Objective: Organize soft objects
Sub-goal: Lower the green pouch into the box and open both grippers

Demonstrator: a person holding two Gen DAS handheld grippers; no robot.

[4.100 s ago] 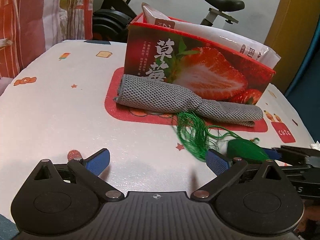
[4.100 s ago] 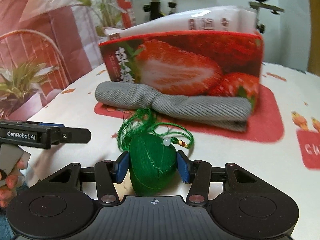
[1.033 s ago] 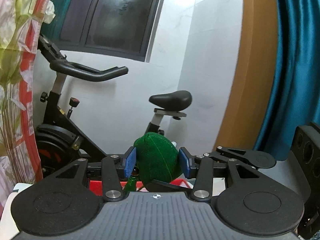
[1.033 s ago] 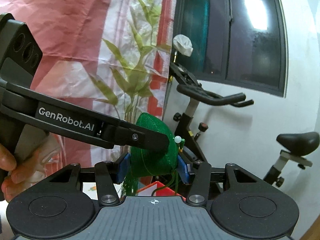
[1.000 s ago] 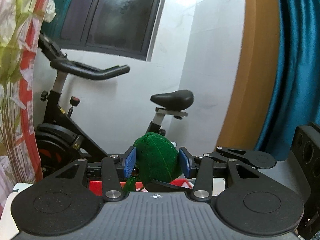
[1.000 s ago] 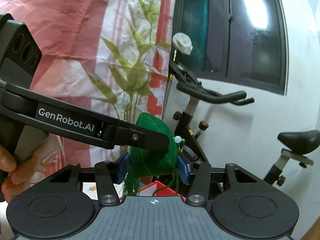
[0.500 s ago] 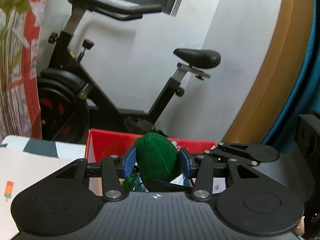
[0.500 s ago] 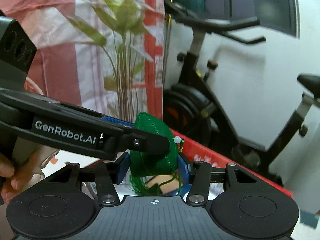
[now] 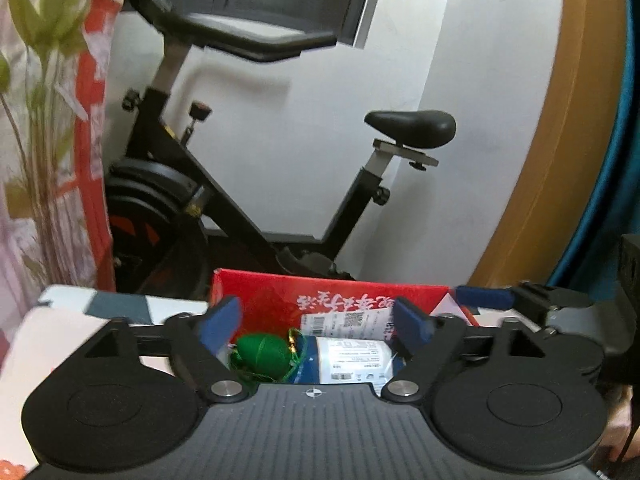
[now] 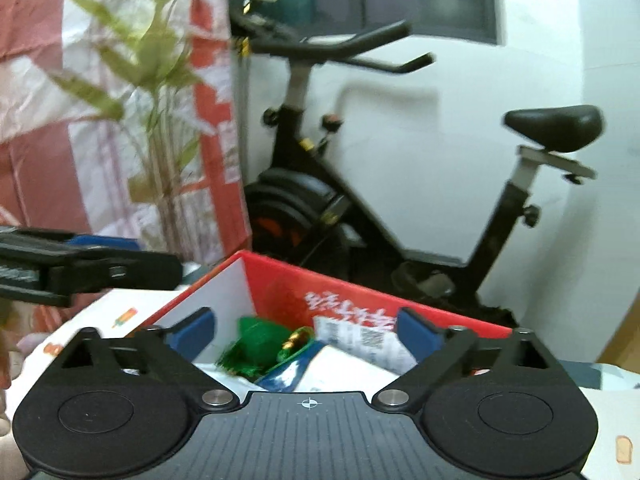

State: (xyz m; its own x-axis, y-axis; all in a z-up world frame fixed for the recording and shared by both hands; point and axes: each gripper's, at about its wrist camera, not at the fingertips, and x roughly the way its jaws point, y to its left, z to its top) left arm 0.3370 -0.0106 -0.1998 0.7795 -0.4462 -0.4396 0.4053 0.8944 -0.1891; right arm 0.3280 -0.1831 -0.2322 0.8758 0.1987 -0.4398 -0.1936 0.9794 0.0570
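Left wrist view: the jaws of my left gripper (image 9: 316, 322) are swinging wide apart, and nothing is between the blue pads (image 9: 222, 320). The green pouch (image 9: 262, 354) lies below them, inside the red box (image 9: 280, 292), beside some white packets (image 9: 352, 354). Its gold bead (image 9: 293, 340) and green string sit next to it.

In the right wrist view, the jaws of my right gripper (image 10: 306, 330) are opening too, with nothing in them. The pouch (image 10: 258, 342) is down in the box (image 10: 280, 280) from here as well, near the white inner wall, with its tassel (image 10: 230, 358) spread toward me.

So I think the drop is done, and the job now is to get out cleanly. I would keep both jaws wide and lift straight up, not sideways. The string is loose and thin. It could catch on a pad and pull the pouch back out. I would watch that no green thread rides up with me.

The two grippers are near each other, so I would move them apart slowly and not bump them. The box looks like light card, so I would not knock its rim. It stands on the surface (image 10: 116, 308) with the little pictures on it. Behind it is an exercise bike (image 9: 240, 184). I cannot see any other soft things from here.
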